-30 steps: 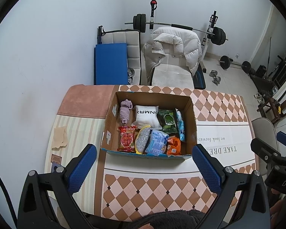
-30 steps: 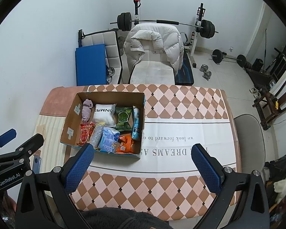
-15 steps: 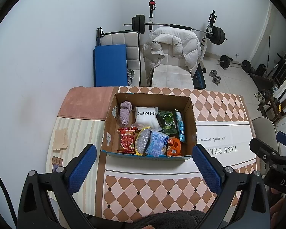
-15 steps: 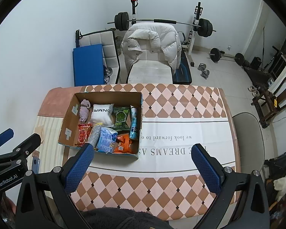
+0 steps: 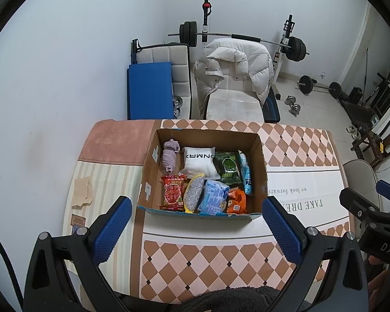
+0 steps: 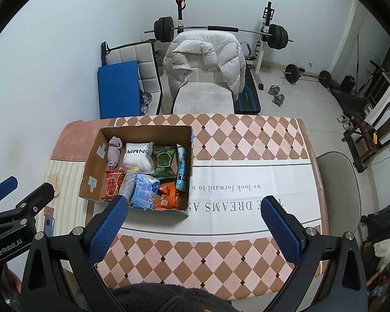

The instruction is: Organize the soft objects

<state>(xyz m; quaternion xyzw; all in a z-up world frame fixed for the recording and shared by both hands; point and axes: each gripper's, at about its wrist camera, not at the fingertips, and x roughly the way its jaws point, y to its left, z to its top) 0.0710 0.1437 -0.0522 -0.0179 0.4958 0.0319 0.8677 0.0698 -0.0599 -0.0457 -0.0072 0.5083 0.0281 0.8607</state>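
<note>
Both the left gripper point(image 5: 196, 219) and right gripper point(image 6: 195, 219) hover with jaws spread wide and empty above the bench point(image 6: 247, 171), near the packed cardboard box point(image 5: 260, 156)

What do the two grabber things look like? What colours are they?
Each gripper is a black frame with silver bolts and two long fingers with bumpy blue pads. The left gripper and right gripper match. White letters on the left one's side read "GenRobot.AI". A dark fuzzy sleeve shows below.
</note>
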